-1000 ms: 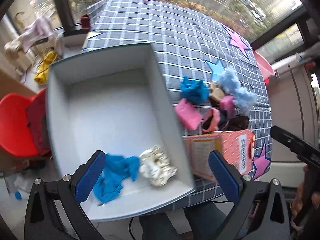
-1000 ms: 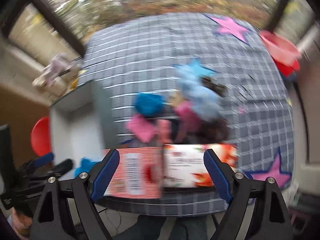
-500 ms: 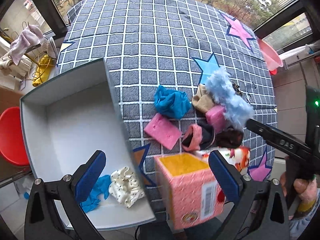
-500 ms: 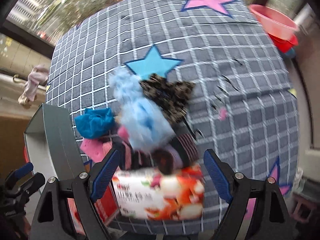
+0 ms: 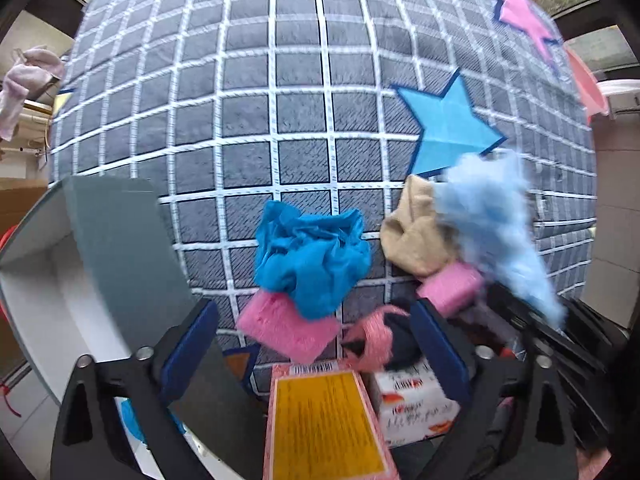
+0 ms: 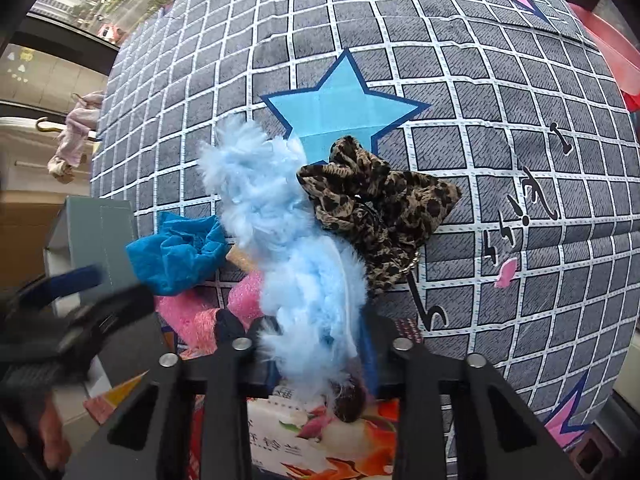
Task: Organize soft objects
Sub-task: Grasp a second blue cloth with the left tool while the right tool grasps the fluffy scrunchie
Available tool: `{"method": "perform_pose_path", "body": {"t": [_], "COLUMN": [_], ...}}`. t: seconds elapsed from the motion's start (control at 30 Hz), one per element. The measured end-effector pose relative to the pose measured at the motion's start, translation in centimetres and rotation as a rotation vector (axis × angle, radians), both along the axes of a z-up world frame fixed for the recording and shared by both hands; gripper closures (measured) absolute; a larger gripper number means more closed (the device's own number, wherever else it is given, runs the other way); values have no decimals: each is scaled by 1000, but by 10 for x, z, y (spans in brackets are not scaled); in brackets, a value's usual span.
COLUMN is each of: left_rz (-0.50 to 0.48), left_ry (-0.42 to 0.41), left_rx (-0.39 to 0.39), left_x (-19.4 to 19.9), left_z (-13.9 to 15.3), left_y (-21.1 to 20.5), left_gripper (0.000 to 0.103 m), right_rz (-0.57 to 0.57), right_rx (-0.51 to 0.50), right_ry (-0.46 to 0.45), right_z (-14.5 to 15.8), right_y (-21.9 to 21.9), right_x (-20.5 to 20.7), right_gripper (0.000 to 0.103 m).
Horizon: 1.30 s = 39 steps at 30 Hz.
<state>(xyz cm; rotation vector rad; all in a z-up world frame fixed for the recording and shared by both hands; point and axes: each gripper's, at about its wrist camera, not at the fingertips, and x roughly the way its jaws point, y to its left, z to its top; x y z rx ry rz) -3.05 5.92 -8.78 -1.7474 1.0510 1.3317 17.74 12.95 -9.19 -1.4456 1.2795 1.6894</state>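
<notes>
Risk: fluffy light-blue scrunchie (image 6: 296, 264) may drag the leopard-print scrunchie (image 6: 380, 208) touching it at 2 o'clock
Right gripper (image 6: 316, 344) clamped on its long, wispy pile, mid-heap on the checked cloth (image 6: 500, 120); left gripper (image 5: 316, 344) closing, jaws wide and empty, above the pink cloth (image 5: 288, 332); grey box (image 5: 120, 240) at 9 o'clock

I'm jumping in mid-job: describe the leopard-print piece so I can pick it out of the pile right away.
Find the big light-blue star printed on the grey checked tablecloth. Just below its lower right point lies the crumpled leopard-print fabric scrunchie, against the right side of the fluffy pale-blue scrunchie. It is the only brown, spotted piece; its neighbours are plain blue or pink.
</notes>
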Motion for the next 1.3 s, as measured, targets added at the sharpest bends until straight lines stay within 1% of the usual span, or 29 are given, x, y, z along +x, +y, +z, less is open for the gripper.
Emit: {"method": "perform_pose_path", "body": {"t": [0.13, 0.2, 0.3, 0.37, 0.43, 0.47, 0.5, 0.53, 0.6, 0.7, 0.83, 0.97, 1.07, 1.1, 1.13, 1.17, 1.2, 1.23, 1.27, 1.3], "left_rz": [-33, -41, -45, -49, -56, -61, -67, -73, -81, -86, -103, -117, -115, -115, -115, -115, -115, -116, -118, -117], "left_ry": [3, 7, 10, 7, 5, 7, 9, 8, 5, -3, -5, -6, -6, -6, -3, 2, 7, 11, 11, 12], "left_rx": [-72, -109, -153, -171, -192, -198, -205, -212, -225, -221, -217, -204, -189, -182, -173, -158, -146, -134, -122, -111], "left_x": [1, 1, 0, 0, 1, 3, 5, 6, 8, 14, 24, 34, 37, 36, 36, 33, 33, 34, 36, 36], "left_z": [-26, -38, -53, -62, -70, -74, -79, -83, -91, -96, -100, -103, -103, -101, -99, -91, -87, -81, -77, -74], "left_y": [9, 10, 10, 9, 8, 9, 10, 10, 9, 8, 17, 32, 39, 41, 42, 43, 42, 43, 44, 44], "left_gripper": [10, 10, 10, 10, 10, 10, 10, 10, 11, 12, 12, 12, 13, 16, 18, 28, 42, 49, 53, 59], "right_rz": [-75, -123, -220, -276, -313, -337, -343, -345, -334, -300, -235, -154, -147, -147, -147, -135, -124, -116, -108, -103], "right_rx": [-1, 9, 14, 22, 4, -16, -23, -13, 27, 67, 54, 93, 76, 70, 88, 87, 90, 88, 87, 83], "right_ry": [92, 107, 76, 19, -9, -15, -26, -39, -52, -78, -126, -226, -256, -270, -269, -268, -273, -269, -269, -271], "right_z": [19, 26, 27, 22, 13, 8, 6, 6, 10, 10, -9, -33, -49, -53, -52, -52, -51, -51, -50, -51], "right_y": [9, 11, 19, 20, 22, 21, 21, 20, 20, 23, 24, 26, 28, 28, 29, 29, 27, 27, 27, 28], "right_x": [37, 60, 104, 136, 160, 172, 181, 187, 196, 198, 192, 180, 179, 179, 175, 173, 173, 170, 166, 156], "right_gripper": [77, 77, 77, 77, 76, 73, 62, 54, 54, 54, 54, 54, 54, 54, 54, 54, 54, 63, 68, 71]}}
